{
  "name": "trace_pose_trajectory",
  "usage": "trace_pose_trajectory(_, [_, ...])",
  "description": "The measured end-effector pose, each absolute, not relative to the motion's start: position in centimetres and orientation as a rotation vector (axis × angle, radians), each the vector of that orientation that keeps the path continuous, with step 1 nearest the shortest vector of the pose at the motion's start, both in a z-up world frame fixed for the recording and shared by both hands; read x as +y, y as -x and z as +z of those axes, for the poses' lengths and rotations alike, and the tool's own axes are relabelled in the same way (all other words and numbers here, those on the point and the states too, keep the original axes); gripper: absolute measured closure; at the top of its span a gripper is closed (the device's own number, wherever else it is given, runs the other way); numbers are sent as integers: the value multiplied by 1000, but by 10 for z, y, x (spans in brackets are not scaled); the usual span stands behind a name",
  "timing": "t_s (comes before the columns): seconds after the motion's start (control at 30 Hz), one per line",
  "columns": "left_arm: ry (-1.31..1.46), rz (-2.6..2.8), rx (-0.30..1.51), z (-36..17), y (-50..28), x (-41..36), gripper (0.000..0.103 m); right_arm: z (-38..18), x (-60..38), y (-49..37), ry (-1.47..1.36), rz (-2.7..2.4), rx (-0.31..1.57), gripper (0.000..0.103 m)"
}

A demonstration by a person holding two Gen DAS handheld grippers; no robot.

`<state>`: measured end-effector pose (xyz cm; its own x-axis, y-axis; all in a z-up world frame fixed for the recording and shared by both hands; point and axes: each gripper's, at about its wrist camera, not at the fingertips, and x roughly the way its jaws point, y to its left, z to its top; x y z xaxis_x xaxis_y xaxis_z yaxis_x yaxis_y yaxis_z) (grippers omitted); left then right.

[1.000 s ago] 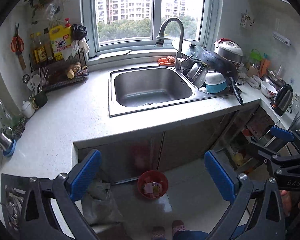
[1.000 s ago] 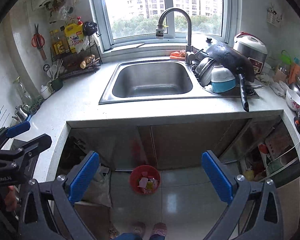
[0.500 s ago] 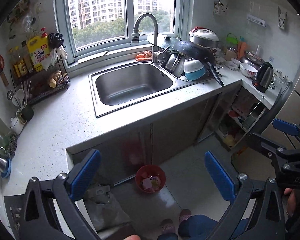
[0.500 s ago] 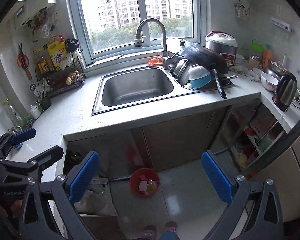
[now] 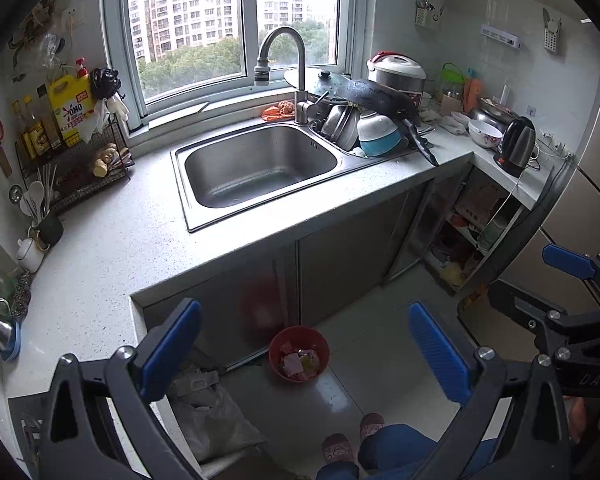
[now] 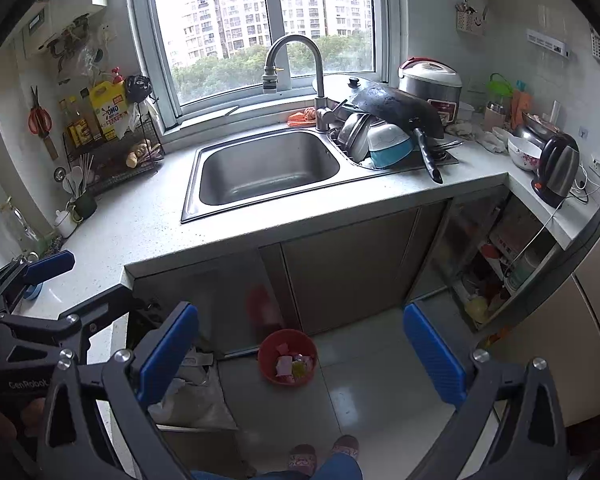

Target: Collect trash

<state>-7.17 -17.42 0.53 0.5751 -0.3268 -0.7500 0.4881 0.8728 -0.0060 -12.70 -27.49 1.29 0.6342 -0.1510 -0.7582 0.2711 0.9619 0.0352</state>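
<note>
Left gripper [image 5: 306,354]: we see fingers spread wide, holding nothing;
Right gripper [image 6: 300,354]: likewise wide apart, empty;
Red bin [image 5: 299,353]: on floor near cabinet, scraps inside

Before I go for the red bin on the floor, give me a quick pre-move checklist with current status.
1. Left claw empty, jaws wide apart: ok.
2. Right claw empty, jaws wide apart: ok.
3. Red bin upright on the floor in front of the cabinet doors, in view of both cameras: ok.
4. Bin contents: scraps lie in the bottom, well below the rim: ok.
5. Space beside the bin: a pale bag sits close on its left; the floor on its right is bare: ok from the right.
6. Person's feet stand on the near side of the bin, apart from it: ok.
</note>
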Motion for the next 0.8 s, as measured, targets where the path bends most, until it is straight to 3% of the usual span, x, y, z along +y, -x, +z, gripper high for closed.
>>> trace_pose_trajectory(0.8, [-230,-504,841,1,73,-156,1,12,-259,132,-160,-274,849,1])
